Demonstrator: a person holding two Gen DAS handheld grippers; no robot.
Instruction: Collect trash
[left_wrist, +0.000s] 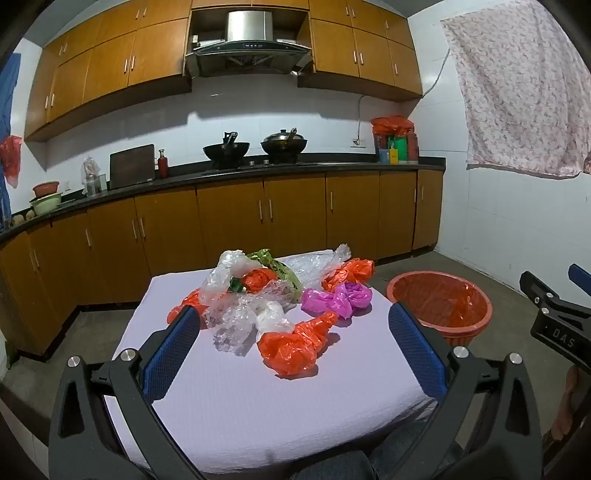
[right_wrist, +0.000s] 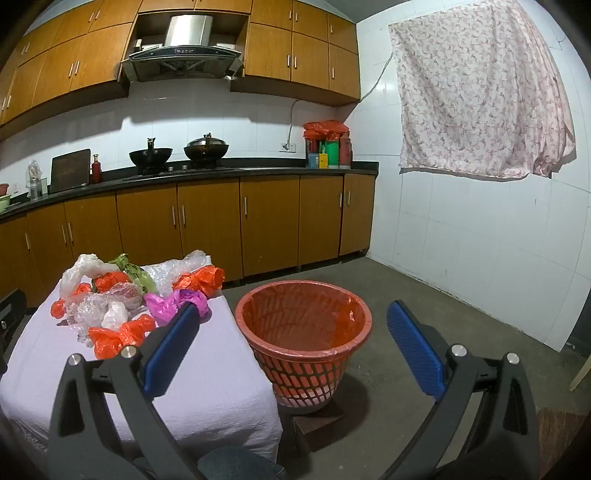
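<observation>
Above the table (left_wrist: 236, 413) both grippers (left_wrist: 291, 350) (right_wrist: 291, 347) hover level, seemingly empty, jaws spread

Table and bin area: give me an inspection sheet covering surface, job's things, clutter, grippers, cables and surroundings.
Surface: table under a lilac cloth, near half bare.
Job's things: crumpled plastic bags heaped on the far half, among them an orange bag nearest, a magenta bag and clear bubble wrap; red lattice wastebasket with an orange liner stands on the floor right of the table, nothing seen inside.
Clutter: nothing seen besides the bags.
Grippers: left hand-held gripper open, empty; right hand-held gripper open, empty, aimed at the wastebasket.
Cables: one white cord up the wall from a socket.
Surroundings: kitchen counter with two woks, floral cloth on the right wall.
</observation>
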